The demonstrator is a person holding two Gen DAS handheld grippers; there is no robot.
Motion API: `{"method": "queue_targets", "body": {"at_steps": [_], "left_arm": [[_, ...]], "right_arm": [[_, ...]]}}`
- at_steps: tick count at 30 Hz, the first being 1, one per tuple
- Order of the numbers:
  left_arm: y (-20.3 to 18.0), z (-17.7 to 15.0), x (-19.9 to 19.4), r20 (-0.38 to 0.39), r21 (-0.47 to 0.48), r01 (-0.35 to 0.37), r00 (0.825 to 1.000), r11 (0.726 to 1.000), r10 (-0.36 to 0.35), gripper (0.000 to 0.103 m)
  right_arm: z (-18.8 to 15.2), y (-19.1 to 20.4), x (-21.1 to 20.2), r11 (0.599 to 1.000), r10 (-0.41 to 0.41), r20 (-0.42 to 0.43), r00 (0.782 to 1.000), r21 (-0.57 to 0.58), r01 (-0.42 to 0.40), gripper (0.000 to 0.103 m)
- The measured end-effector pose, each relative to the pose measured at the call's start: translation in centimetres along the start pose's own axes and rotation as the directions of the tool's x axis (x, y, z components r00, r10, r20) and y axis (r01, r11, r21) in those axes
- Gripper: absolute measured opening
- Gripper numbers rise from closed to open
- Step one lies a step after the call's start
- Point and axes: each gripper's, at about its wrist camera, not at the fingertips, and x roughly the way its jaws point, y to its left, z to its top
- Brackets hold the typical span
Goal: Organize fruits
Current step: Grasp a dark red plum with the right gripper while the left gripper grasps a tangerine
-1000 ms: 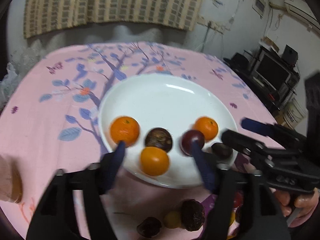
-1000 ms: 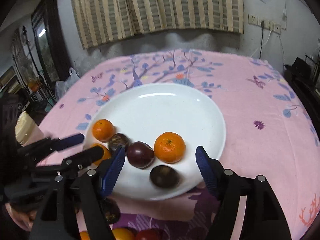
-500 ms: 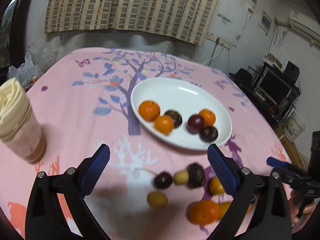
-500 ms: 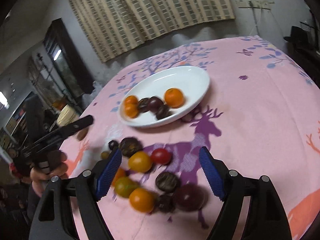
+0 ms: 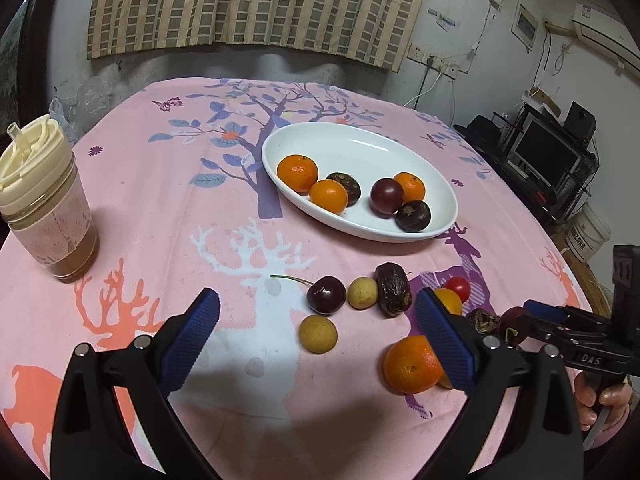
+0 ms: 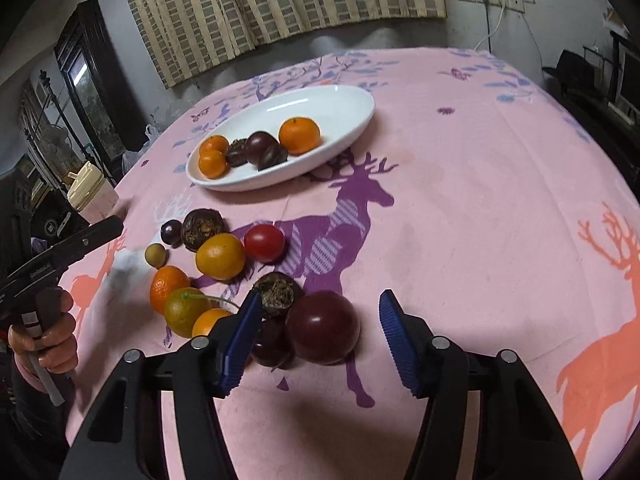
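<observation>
Between the jaws of the right gripper [image 6: 316, 334], nearer the left pad, sits a dark purple plum [image 6: 322, 326] on the pink tablecloth [image 6: 480, 200]. Jaws have just been closing but are not yet pressing it. Judged smooth, round, fairly firm: likely to roll, so take it across its widest middle. The left gripper [image 5: 316, 330] is spread wide, empty, with a yellow longan [image 5: 318, 334] between its pads. The white plate [image 5: 340, 140], beyond both grippers, holds 3 tangerines and 3 dark fruits.
</observation>
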Motion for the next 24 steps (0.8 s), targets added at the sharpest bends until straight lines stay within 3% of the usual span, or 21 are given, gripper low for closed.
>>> {"method": "queue_targets", "body": {"at_steps": [6,11,14,17,24], "left_arm": [[-0.2,-0.2,-0.2,-0.017,0.012,0.026,1.0,1.0,-0.026,0.096],[-2.0,-1.2,-0.2,-0.084,0.141,0.155,0.986,0.978,-0.145,0.096],[-4.1,-2.4,0.0,-0.118,0.261,0.188,0.98,0.947,-0.162,0.081],[-5.3,-3.4,0.7,-0.161,0.317,0.203,0.974,0.926,-0.158,0.068],[-5.9,-4.4,2.8,-0.222,0.354,0.197,0.967,0.914,-0.123,0.062]], "right_arm": [[-0.3,-1.2,0.8,0.996,0.054,-0.05,0.997,0.079,-0.05,0.041],[-0.1,-2.3,0.4,0.981,0.118,-0.025,0.993,0.157,-0.113,0.04],[0.0,-2.2,0.2,0.983,0.102,-0.015,0.995,0.154,-0.099,0.04],[0.1,-2.4,0.3,0.98,0.112,-0.022,0.993,0.166,-0.107,0.04],[0.1,-2.4,0.1,0.98,0.117,-0.019,0.993,0.165,-0.112,0.04]]}}
